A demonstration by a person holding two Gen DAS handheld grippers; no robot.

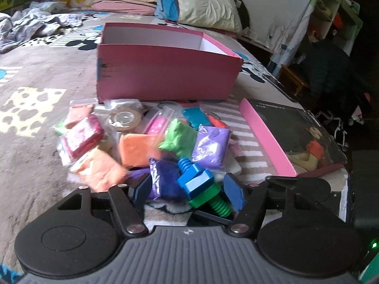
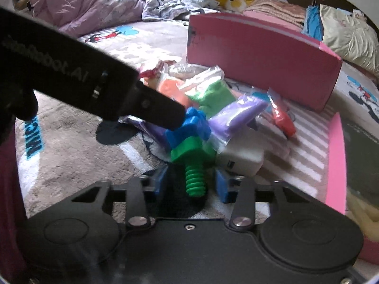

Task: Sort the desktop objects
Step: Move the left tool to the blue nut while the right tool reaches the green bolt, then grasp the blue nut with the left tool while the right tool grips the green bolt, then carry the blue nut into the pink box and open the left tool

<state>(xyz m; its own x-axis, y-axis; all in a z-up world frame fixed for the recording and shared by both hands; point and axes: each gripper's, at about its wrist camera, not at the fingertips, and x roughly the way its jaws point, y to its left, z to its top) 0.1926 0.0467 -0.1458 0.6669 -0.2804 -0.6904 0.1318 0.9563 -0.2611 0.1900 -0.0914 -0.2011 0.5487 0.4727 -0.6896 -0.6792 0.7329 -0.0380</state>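
plastic clay bags [image 1: 132, 146] crowd my toy bolts [image 1: 200, 187], pink box [image 1: 165, 73] behind. both claws gape wide: left [image 1: 188, 189], right [image 2: 190, 183]. bags' contents blur.

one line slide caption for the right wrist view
Open right gripper straddles a green and blue toy bolt by clay bags, pink box behind.
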